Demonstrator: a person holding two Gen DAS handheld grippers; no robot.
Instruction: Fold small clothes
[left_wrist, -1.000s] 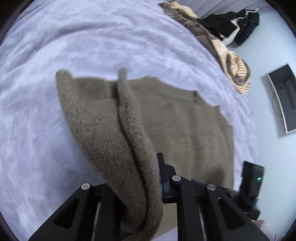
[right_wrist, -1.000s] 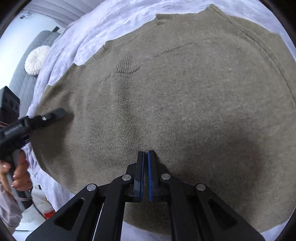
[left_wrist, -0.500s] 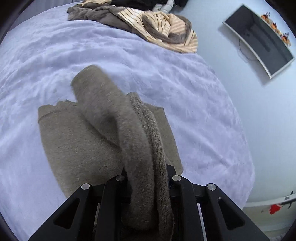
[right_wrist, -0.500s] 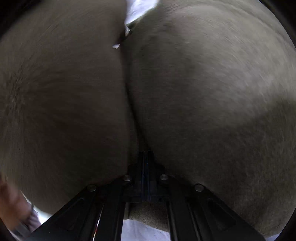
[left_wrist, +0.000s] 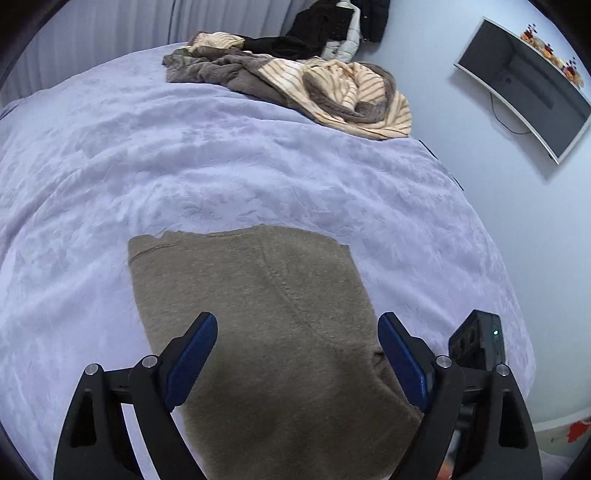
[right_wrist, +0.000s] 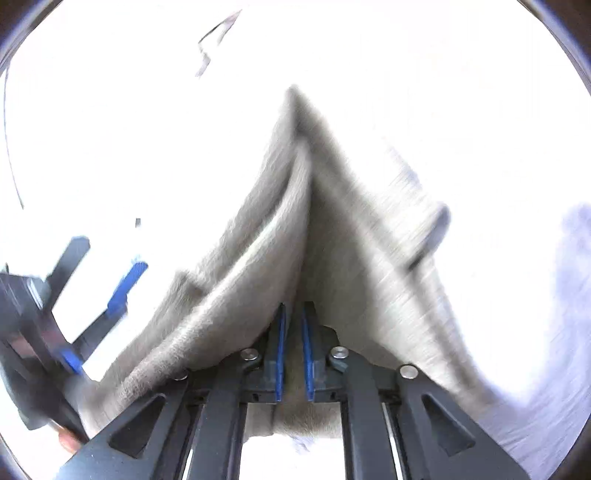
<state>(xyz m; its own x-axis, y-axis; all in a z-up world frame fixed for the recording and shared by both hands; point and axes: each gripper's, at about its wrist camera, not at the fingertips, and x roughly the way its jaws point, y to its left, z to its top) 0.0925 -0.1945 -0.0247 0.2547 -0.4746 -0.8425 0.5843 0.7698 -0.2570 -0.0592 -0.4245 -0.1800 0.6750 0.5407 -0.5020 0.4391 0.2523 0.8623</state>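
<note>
Bedding in pale lilac (left_wrist: 147, 166) fills the left and far part of the scene and serves as the folding surface. A heap of other clothes (left_wrist: 314, 81) is left at its far edge, well apart from the work, presumably waiting its turn.

At the near middle, the brown knitted garment (left_wrist: 258, 295) lies flat on the bedding, doubled over, with its fold edge along the left and its far edge fairly straight. The left gripper (left_wrist: 295, 321) is held above its near part, pointing steeply down. Its jaws have just been opening and now stand wide apart. Nothing is pinched, and the knit is only seen beneath the gap. That layer is judged to have been laid down and let go so that the fold can settle.

To the right, at the garment's near right corner, the right gripper (right_wrist: 292, 310) is found. Its jaws have just been opening by a little, and a narrow gap shows between the blue pads. A ridge of the knit rises from between them and is draped over both fingers. Whether the pads press on it cannot be told, since that view is glared and blurred. The corner is probably being released there, to finish the same fold.
</note>
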